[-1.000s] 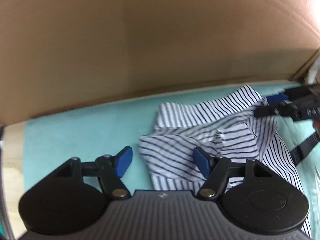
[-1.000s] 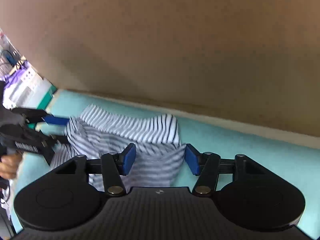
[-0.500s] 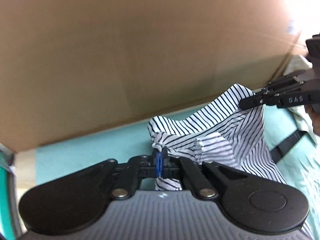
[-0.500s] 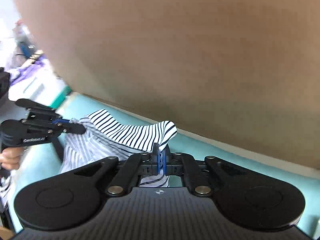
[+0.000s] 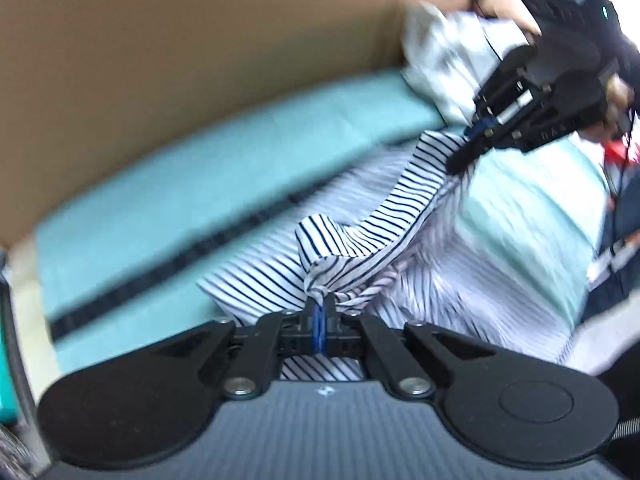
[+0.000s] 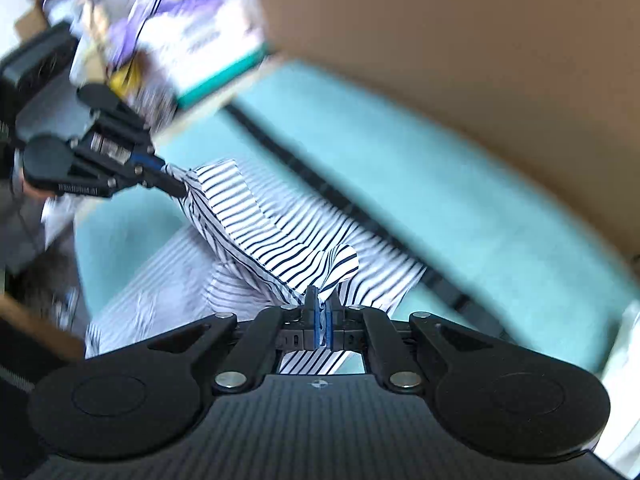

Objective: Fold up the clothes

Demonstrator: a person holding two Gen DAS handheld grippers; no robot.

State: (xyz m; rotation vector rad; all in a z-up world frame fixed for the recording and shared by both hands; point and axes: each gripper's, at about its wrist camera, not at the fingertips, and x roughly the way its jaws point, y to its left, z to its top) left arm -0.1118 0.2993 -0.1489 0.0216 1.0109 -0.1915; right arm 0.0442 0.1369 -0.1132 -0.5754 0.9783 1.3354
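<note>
A white shirt with thin navy stripes (image 5: pixel 400 204) hangs stretched between my two grippers above a teal mat (image 5: pixel 208 168). My left gripper (image 5: pixel 319 304) is shut on a bunched corner of the shirt. My right gripper (image 5: pixel 466 148) shows at the upper right of the left wrist view, shut on the other corner. In the right wrist view my right gripper (image 6: pixel 320 300) pinches the striped shirt (image 6: pixel 256 224), and my left gripper (image 6: pixel 176 186) holds the far corner at the left. The lower part of the shirt trails blurred onto the mat (image 6: pixel 400 184).
A brown cardboard wall (image 5: pixel 180 60) rises behind the mat. A black strap (image 5: pixel 168 268) crosses the mat. A pale crumpled garment (image 5: pixel 448 60) lies at the mat's far right. Boxes and clutter (image 6: pixel 188 40) stand off the mat's left end.
Both grippers closed on the shirt's corners and lifted it. They have since swung up and apart, pulling the shirt taut between them; the views are motion-blurred.
</note>
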